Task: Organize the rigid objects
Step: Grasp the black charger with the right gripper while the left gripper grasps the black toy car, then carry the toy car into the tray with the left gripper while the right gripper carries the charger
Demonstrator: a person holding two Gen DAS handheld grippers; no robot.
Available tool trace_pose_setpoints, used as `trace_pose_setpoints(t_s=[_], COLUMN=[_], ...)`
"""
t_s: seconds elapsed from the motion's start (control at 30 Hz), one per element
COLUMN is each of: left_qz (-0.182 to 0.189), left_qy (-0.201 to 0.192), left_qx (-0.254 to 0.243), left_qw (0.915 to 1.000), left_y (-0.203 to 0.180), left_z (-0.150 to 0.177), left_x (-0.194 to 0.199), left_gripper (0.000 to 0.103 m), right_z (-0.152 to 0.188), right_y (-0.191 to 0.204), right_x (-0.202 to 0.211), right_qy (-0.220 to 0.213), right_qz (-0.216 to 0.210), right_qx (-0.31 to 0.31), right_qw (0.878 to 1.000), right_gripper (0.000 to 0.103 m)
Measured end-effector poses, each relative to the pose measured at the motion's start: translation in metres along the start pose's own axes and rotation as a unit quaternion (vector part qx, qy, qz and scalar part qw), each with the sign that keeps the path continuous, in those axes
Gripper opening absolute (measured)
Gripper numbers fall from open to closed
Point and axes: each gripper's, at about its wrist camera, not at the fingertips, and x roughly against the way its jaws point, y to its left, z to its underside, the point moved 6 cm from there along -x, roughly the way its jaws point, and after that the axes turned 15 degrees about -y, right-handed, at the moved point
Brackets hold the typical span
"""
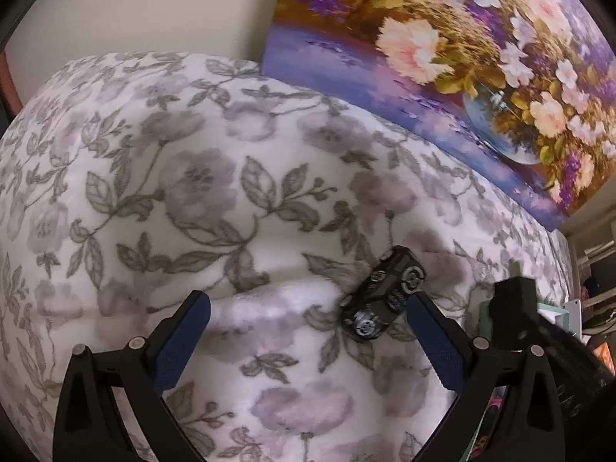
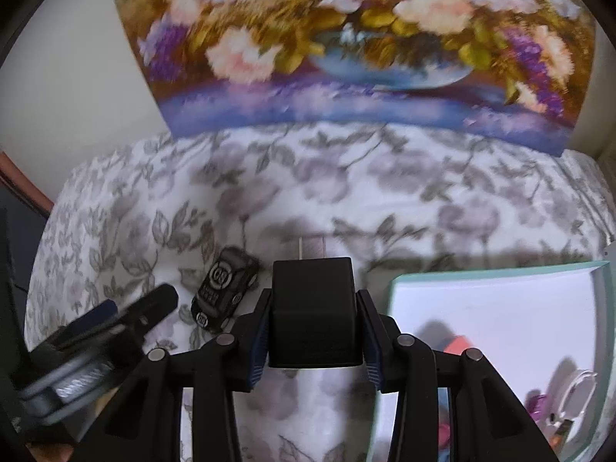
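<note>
Two grippers: both over the floral blanket (image 1: 154, 192).
Right gripper (image 2: 315, 331): pinching black charger block (image 2: 313, 315), prongs forward, pads pressed on both sides.
Left gripper (image 1: 308, 331): spread wide, nothing between fingers.
Toy car (image 1: 385, 296): black, on blanket, just beside left gripper's right finger.
White box (image 2: 500, 308): teal-rimmed, right of charger, small items inside.
Painting (image 2: 346, 38): flowers, leaning against wall behind.

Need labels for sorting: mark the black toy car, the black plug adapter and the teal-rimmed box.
black toy car (image 2: 223, 292), right wrist view, on its roof.
black plug adapter (image 2: 315, 319), right wrist view, on its front face between the right gripper's pads.
teal-rimmed box (image 2: 496, 269), right wrist view, on its far rim.
</note>
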Motion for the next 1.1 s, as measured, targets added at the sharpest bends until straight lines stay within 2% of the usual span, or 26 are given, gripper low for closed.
trace_pose_setpoints(t_s=[0.13, 0.3, 0.33, 0.43, 0.53, 0.7, 0.8, 0.93, 1.1], left_qz=[-0.001, 0.019, 0.017, 0.012, 0.009, -0.002, -0.017, -0.012, -0.004], left_qy=[-0.001, 0.0, -0.002, -0.003, 0.0, -0.001, -0.004, -0.009, -0.017], left_qx=[-0.033, -0.073, -0.082, -0.107, -0.13, -0.155, -0.172, -0.175, -0.167], left_qw=[0.9994, 0.9972, 0.9964, 0.9942, 0.9914, 0.9879, 0.985, 0.9845, 0.9858], left_y=[-0.016, -0.038, -0.042, -0.052, -0.061, -0.069, -0.07, -0.072, -0.078], left_z=[0.003, 0.01, 0.012, 0.014, 0.018, 0.021, 0.021, 0.021, 0.019], left_x=[-0.007, -0.014, -0.015, -0.021, -0.03, -0.037, -0.038, -0.03, -0.008], left_gripper=[0.101, 0.1, 0.098, 0.083, 0.079, 0.064, 0.042, 0.037, 0.037], right_z=[-0.012, -0.018, -0.019, -0.021, -0.024, -0.022, -0.019, -0.017, -0.015], right_y=[-0.012, -0.024, -0.026, -0.032, -0.036, -0.044, -0.047, -0.05, -0.051], right_x=[0.011, 0.017, 0.017, 0.018, 0.019, 0.015, 0.014, 0.016, 0.029], right_qy=[-0.016, -0.019, -0.019, -0.02, -0.02, -0.016, -0.013, -0.011, -0.016], right_qz=[0.013, 0.016, 0.018, 0.019, 0.018, 0.022, 0.02, 0.017, 0.012], right_qx=[0.008, 0.012, 0.014, 0.014, 0.011, 0.007, 0.001, -0.007, -0.018], right_qw=[1.0, 1.0, 1.0, 1.0, 1.0, 1.0, 1.0, 1.0, 1.0], right_gripper=[0.044, 0.044, 0.044, 0.044, 0.044, 0.044, 0.044, 0.044, 0.044])
